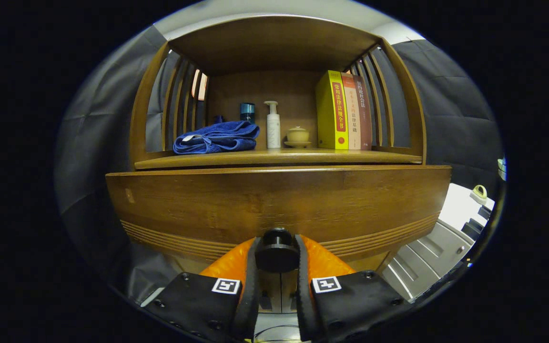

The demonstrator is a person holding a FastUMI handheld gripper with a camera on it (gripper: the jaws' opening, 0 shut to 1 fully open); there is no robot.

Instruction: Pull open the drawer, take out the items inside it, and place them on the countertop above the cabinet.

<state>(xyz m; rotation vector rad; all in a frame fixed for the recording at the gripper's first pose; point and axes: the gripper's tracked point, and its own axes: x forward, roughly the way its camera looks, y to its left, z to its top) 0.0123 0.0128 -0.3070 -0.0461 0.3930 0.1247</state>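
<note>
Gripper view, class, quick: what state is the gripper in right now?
Gripper: closed on the drawer knob, one finger pressing each side, at the drawer front.

Dark round drawer knob (pixel 277 250) is sitting btwn the gripper (pixel 277 267) fingers (pixel 250 276), which are pressing it from both sides and hiding its flanks and the lower drawer front behind them. Wide brown wooden drawer front (pixel 274 205) is blocking everything inside, so contents can't be told. Folded blue towel (pixel 217 138) is covering the base of a small dark blue-capped jar (pixel 247 113). Third, dark red book (pixel 365 119) is half tucked behind the slats; spine too small to tell. White pump bottle (pixel 273 125) label is blurring out.
</note>
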